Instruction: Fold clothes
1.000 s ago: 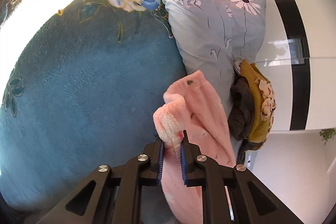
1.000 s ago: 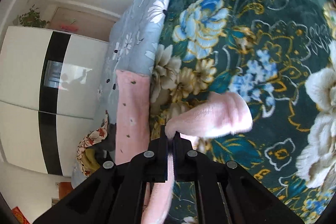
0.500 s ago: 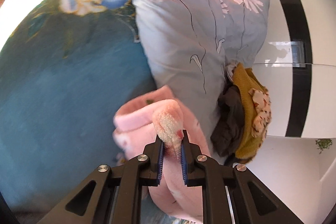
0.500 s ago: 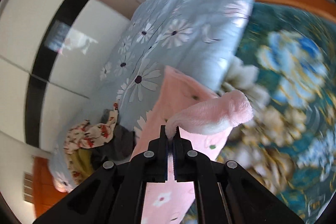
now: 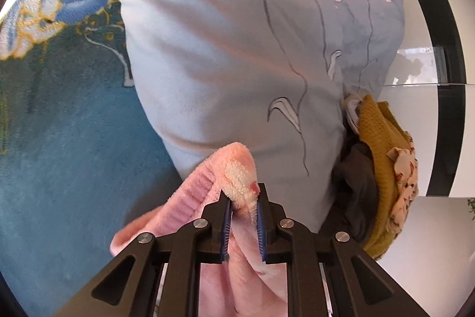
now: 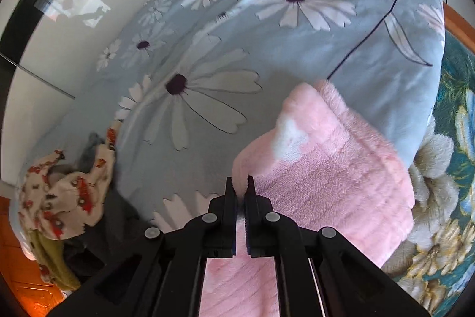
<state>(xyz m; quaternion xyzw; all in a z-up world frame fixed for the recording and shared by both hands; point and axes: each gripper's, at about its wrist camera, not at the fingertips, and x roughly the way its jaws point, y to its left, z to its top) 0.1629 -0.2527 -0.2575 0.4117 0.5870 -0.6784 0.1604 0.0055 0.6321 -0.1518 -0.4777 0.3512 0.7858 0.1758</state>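
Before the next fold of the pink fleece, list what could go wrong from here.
1. The right gripper pinches only a thin edge of the pink fleece garment; a tug might pull it free.
2. The left gripper holds a thick bunched wad, so that corner may fold unevenly.
3. The garment lies partly against the grey daisy quilt, so the fold could land on the slope and skew.
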